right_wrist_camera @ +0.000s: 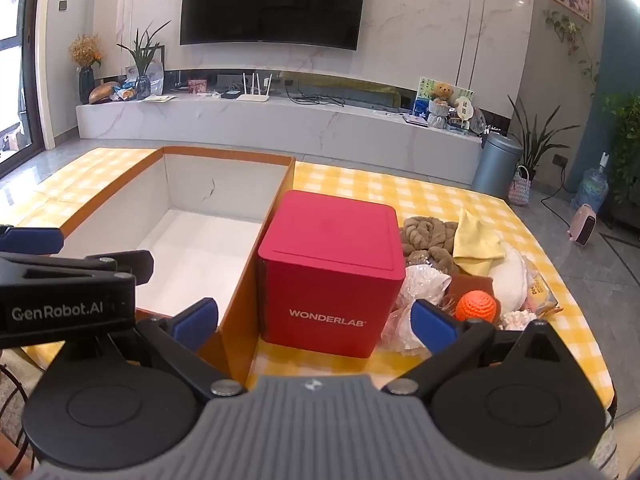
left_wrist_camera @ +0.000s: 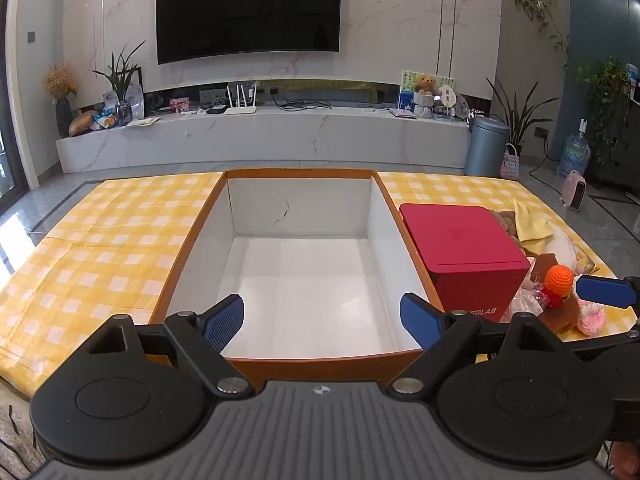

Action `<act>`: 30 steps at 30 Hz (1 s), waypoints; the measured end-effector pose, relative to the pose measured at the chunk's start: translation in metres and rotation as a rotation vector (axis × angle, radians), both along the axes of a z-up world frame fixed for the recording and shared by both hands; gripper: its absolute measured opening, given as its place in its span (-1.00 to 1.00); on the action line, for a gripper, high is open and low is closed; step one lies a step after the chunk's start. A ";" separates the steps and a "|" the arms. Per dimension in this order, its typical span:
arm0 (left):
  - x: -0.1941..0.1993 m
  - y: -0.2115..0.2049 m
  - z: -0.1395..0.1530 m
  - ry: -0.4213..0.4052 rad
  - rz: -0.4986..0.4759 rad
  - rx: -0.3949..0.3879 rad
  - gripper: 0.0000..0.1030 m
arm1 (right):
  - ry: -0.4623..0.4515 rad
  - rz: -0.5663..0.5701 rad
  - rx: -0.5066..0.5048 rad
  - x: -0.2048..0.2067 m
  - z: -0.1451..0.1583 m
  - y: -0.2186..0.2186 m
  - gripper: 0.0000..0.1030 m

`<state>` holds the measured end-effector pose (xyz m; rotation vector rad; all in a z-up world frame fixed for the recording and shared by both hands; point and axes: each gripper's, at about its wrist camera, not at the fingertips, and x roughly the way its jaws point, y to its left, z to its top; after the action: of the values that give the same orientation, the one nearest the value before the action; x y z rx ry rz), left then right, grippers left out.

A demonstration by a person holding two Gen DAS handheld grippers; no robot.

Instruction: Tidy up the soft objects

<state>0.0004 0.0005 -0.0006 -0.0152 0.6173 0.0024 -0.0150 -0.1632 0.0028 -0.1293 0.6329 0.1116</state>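
Two blue-padded fingers of the left tool point(left_wrist_camera: 322, 322) stand spread wide and bare over the near rim of a large open box point(left_wrist_camera: 200, 232), orange outside and smooth white inside, which sits on the bench point(left_wrist_camera: 100, 232) under a yellow-and-white checked cloth; beyond the far edge lies a grey tiled floor, a long marble ledge and a dark television point(left_wrist_camera: 248, 8) on a marble wall. In this left wrist view a red lidded cube point(left_wrist_camera: 464, 248) stands just beside the box's right wall, and past it, toward the right edge of the bench, the soft things lie heaped: an orange crocheted ball point(left_wrist_camera: 558, 276), a yellow cloth point(left_wrist_camera: 530, 224) and a fluffy pink piece point(left_wrist_camera: 592, 316), with one blue finger of the right tool point(left_wrist_camera: 606, 291) reaching in over them. From the right wrist view, the right tool point(right_wrist_camera: 316, 322) is likewise spread and holds nothing, its fingers on either side of the cube point(right_wrist_camera: 332, 268), whose front reads WONDERLAB. Only here does the heap show in full: a brown knotted plush rope point(right_wrist_camera: 426, 240), the yellow cloth point(right_wrist_camera: 476, 246), a white padded round point(right_wrist_camera: 512, 276), crinkled clear plastic point(right_wrist_camera: 420, 284) and the ball point(right_wrist_camera: 476, 306), touching one another. The left tool point(right_wrist_camera: 32, 239) crosses the left edge, labelled GenRobot.AI.
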 end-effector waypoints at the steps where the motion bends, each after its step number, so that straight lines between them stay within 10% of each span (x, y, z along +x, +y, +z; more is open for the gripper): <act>1: 0.000 0.000 0.000 0.001 0.000 0.001 1.00 | 0.001 0.000 0.000 0.000 0.000 0.000 0.95; 30: 0.002 0.002 -0.008 0.061 -0.003 0.039 1.00 | 0.015 -0.006 -0.013 -0.001 -0.005 0.003 0.95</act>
<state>0.0021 0.0021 -0.0089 0.0238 0.6778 0.0118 -0.0158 -0.1606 -0.0023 -0.1394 0.6490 0.1032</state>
